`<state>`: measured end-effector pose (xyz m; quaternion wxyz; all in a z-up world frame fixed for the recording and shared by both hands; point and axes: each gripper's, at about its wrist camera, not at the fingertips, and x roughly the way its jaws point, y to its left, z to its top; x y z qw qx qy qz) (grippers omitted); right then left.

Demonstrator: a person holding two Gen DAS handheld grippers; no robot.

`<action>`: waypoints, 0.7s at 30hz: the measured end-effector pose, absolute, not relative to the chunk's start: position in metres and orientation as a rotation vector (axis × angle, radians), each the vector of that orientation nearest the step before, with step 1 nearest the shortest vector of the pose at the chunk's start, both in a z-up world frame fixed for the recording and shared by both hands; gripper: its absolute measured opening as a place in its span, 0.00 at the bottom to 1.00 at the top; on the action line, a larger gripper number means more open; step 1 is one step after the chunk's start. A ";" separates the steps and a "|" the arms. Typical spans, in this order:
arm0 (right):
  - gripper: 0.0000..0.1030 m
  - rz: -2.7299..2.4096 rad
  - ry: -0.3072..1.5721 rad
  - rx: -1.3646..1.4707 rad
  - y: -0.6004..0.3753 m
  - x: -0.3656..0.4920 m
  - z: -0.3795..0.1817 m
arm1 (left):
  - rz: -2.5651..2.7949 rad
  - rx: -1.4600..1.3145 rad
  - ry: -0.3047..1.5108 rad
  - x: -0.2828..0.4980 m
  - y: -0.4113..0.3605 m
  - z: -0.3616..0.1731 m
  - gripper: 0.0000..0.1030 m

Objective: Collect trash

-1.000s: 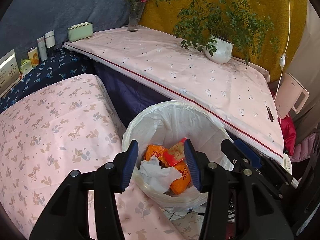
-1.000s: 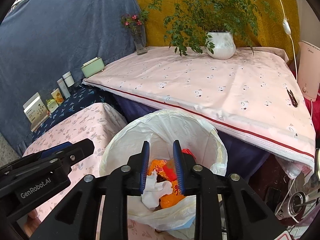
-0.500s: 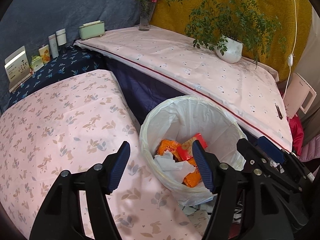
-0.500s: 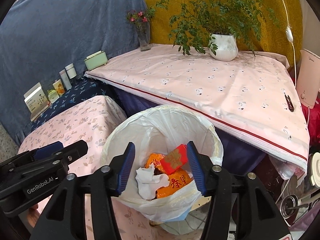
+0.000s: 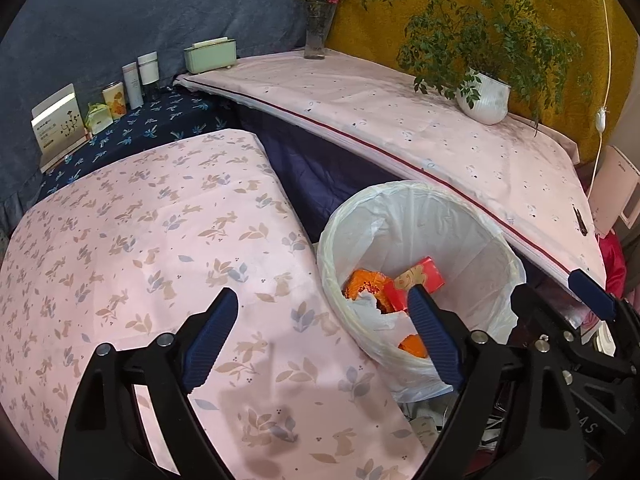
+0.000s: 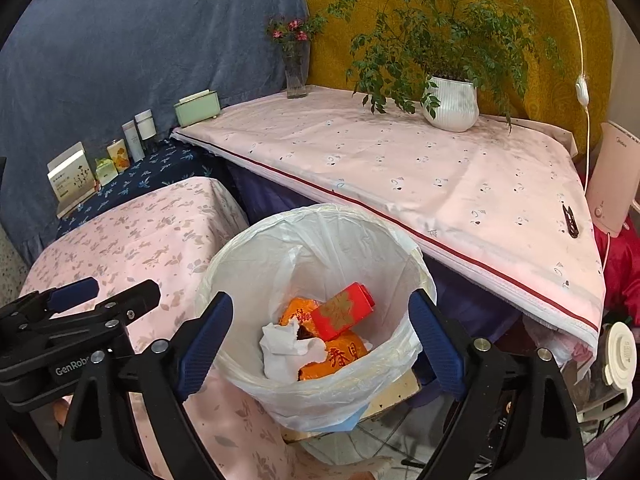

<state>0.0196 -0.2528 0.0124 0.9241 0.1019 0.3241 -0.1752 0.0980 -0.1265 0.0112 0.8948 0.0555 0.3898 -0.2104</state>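
My left claw [image 5: 322, 338] and right claw [image 6: 320, 338] both gape wide, empty. Below my right claw, the bin [image 6: 256, 240] holds wrappers [image 6: 340, 354]; I see nothing left, so collecting looks done.

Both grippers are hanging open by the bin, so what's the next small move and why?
Probably swing the right gripper away toward the tables to look for more trash. Its jaws stand wide and empty over the bin, where the red box and crumpled tissue already lie.
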 end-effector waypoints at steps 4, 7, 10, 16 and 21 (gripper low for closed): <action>0.94 -0.360 0.673 0.180 -0.251 0.018 0.010 | -0.421 0.128 0.810 0.097 -0.125 0.006 0.83; 0.94 -0.361 0.681 0.157 -0.249 0.018 0.009 | -0.408 0.131 0.813 0.097 -0.122 0.002 0.85; 0.94 -0.355 0.682 0.144 -0.249 0.017 0.009 | -0.395 0.130 0.822 0.097 -0.120 -0.001 0.86; 0.93 -0.356 0.698 0.105 -0.247 0.013 0.004 | -0.369 0.131 0.824 0.095 -0.117 -0.007 0.87; 0.93 -0.353 0.710 0.085 -0.244 0.011 -0.001 | -0.365 0.143 0.831 0.092 -0.120 -0.011 0.88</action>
